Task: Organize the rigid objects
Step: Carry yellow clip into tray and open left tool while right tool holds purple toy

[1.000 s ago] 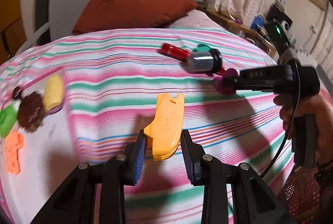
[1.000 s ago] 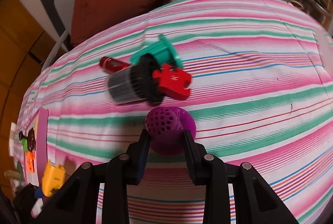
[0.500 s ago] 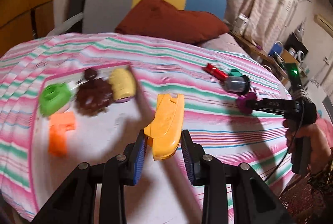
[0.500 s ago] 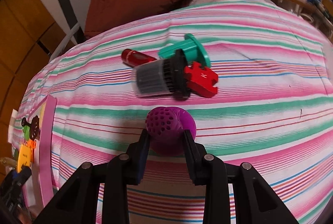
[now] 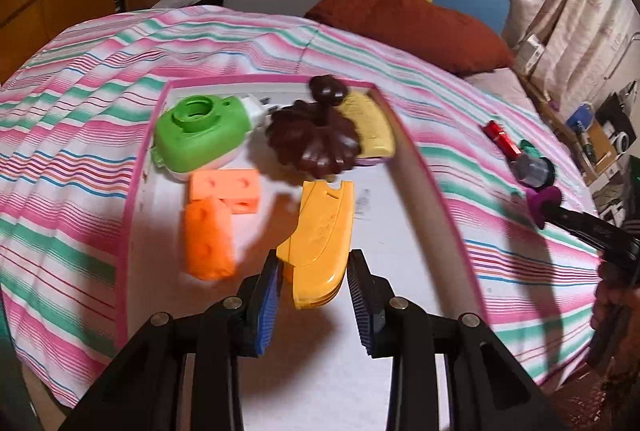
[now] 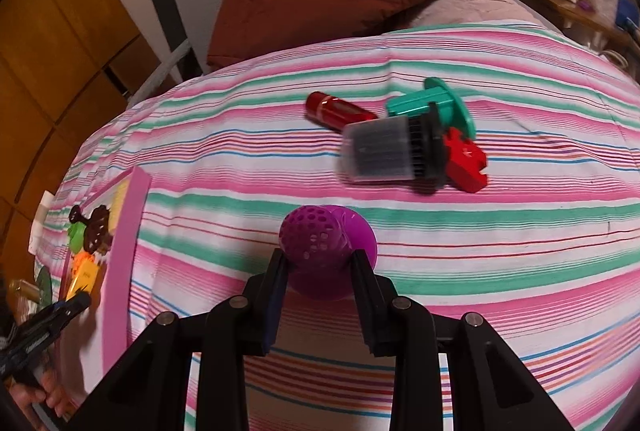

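My left gripper [image 5: 314, 285] is shut on a yellow-orange plastic piece [image 5: 320, 243] and holds it over a white tray with a pink rim [image 5: 416, 175]. The tray holds a green toy [image 5: 196, 135], a brown flower-shaped piece [image 5: 316, 143], a pale yellow block [image 5: 374, 127] and orange blocks [image 5: 212, 223]. My right gripper [image 6: 318, 273] is shut on a purple perforated ball toy [image 6: 320, 243] above the striped cloth. On the cloth beyond it lie a red tube [image 6: 336, 109], a teal spool [image 6: 436, 103], a grey-and-black cylinder [image 6: 388, 151] and a red puzzle piece [image 6: 466, 165].
The tray's pink rim [image 6: 124, 263] shows at the left of the right wrist view. A dark red cushion [image 5: 404, 19] and a chair back lie beyond the cloth. Shelves with clutter stand at the far right.
My left gripper has swung left with the yellow-orange piece, from over the striped cloth to over the tray. My right gripper still holds the purple toy and has shifted a little.
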`<state>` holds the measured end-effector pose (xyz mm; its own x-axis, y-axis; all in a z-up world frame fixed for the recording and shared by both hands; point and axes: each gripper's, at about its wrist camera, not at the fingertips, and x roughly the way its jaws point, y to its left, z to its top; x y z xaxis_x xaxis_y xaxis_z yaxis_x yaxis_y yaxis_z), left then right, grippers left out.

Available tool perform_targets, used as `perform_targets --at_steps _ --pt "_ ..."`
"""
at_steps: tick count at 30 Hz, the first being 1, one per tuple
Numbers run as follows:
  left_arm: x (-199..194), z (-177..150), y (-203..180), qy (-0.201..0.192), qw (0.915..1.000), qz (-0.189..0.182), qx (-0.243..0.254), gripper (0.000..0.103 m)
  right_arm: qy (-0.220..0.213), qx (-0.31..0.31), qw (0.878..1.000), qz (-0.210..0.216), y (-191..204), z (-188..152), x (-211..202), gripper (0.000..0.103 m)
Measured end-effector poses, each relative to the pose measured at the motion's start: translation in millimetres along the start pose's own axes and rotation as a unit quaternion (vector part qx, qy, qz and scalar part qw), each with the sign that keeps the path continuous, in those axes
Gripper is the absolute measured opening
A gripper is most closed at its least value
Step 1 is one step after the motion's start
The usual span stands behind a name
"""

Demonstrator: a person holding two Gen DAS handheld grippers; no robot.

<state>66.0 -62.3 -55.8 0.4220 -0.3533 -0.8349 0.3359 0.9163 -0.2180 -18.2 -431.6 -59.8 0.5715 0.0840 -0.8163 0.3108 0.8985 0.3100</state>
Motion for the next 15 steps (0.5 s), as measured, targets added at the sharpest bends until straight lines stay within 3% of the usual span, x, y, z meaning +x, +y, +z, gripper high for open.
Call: perform_targets --at_steps 9,11,15 --pt "1.6 7.8 22.6 -0.006 0.9992 0.038 -0.012 0.033 -0.001 -0.012 1.000 0.008 9.2 -2.0 1.1 0.032" --pt "-0.7 6.5 25.3 -0.008 0.9993 0.026 -0.026 0.033 -0.003 -0.012 1.000 0.009 9.9 -1.7 1.0 0.032" --pt "-9.1 -2.2 21.3 -0.008 0.9991 -0.014 -0.040 0.048 -0.005 -0.015 1.000 0.012 11.8 -1.6 -0.3 0.032"
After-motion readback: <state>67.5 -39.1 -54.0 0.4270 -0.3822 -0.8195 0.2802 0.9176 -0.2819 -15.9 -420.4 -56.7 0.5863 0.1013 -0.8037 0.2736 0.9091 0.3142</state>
